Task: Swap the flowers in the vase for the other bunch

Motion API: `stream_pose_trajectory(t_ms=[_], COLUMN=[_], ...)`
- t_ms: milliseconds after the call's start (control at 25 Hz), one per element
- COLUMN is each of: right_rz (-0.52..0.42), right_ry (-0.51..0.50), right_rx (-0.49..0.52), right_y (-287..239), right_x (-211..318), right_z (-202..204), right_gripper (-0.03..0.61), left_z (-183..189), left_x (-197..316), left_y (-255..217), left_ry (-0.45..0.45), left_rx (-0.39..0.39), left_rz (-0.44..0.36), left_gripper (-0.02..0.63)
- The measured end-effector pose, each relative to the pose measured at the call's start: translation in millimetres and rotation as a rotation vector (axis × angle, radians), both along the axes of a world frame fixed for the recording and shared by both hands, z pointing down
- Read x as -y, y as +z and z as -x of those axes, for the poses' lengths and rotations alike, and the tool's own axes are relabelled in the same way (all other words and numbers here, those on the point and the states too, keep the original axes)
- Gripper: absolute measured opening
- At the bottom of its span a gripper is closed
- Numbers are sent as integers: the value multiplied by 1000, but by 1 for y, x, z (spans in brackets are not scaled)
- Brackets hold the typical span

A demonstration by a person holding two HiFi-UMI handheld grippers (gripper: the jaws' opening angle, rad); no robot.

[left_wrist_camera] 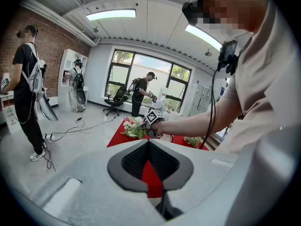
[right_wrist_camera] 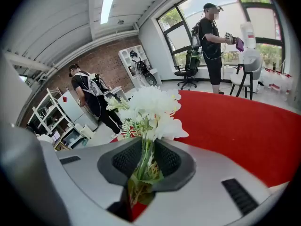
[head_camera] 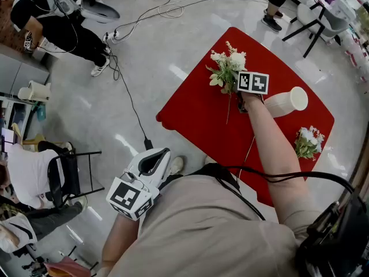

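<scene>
Grey floor with trailing cables lies all round the red worktop (head_camera: pixel 196 113), and other people work in the background. Your right gripper (right_wrist_camera: pixel 146 165) pinches the stems of the white flowers (head_camera: pixel 229 63) low down, holding the bunch close over the worktop's far left edge. The vase (head_camera: pixel 281 103) stands apart from it toward the middle, just beside your right wrist, and its mouth looks empty. The other bunch (head_camera: pixel 308 142) lies near the right corner.

You seem to be laying the old bunch aside. Bring the stems flat onto the red surface before you let go, so the heads do not flop or roll. Keep the whole bunch inside the edge, because blooms hanging over it could slide to the floor. As you draw your arm back, mind your wrist and forearm beside the vase, since a nudge there could tip it.

Your left gripper (left_wrist_camera: pixel 148 149) hangs by your hip with its jaws pressed together on nothing. It could steady the vase when you bring the fresh bunch across.
</scene>
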State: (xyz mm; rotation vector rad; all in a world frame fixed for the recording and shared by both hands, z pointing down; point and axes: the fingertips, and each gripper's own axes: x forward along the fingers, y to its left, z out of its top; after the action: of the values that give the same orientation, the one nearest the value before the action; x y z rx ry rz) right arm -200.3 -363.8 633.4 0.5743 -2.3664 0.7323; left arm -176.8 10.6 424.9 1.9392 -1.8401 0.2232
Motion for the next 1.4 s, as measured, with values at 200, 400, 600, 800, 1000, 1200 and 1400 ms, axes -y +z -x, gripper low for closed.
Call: stream_pose_trajectory(t_ms=[200, 400, 600, 800, 1000, 1200, 1400], right_rz=[-1, -36, -56, -70, -94, -106, -111], right_ry=[1, -7, -8, -4, 29, 53, 88], right_rx=[10, 6, 8, 12, 11, 19, 36], right_y=[2, -4, -11, -23, -35, -48, -60], right_x=[-1, 0, -2, -8, -14, -28, -45], right_z=[1, -1, -3, -7, -17, -31, -46], right_gripper=[125, 178, 217, 219, 219, 219, 217], left_z=[1, 2, 0, 0, 2, 5, 9], left_x=[3, 7, 7, 4, -2, -8, -15], left_y=[-1, -3, -2, -3, -7, -11, -11], left_ry=[6, 10, 30, 59, 101, 145, 190], left_rx=[13, 14, 11, 4, 0, -5, -25], left_rz=[-1, 0, -3, -6, -14, -33, -46], left_gripper=[6, 6, 6, 6, 6, 6, 6])
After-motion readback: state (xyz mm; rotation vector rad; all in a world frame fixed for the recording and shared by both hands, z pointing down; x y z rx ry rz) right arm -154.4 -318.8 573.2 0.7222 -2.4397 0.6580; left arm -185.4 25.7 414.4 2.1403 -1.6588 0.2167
